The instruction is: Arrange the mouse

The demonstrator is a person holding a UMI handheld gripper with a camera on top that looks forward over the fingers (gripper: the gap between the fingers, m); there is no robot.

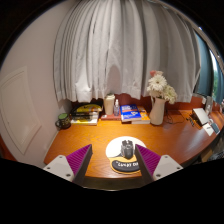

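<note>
White curtains [115,50] hang behind an orange desk [90,135]; pale walls [30,80].

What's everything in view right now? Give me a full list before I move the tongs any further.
mouse: one, dark grey, on the round pad between the fingers, gaps either side
round pad: one, white with a dark printed band, on the desk's near edge
desk: one, orange-brown wood
vase of flowers: one, pale vase, white and pink blooms, beyond the mouse
books: a small stack, yellow and dark, at the desk's back
blue book: one, lying flat beside the vase
curtains: white, behind the desk
tongs: one, open, magenta pads, around the mouse
</note>
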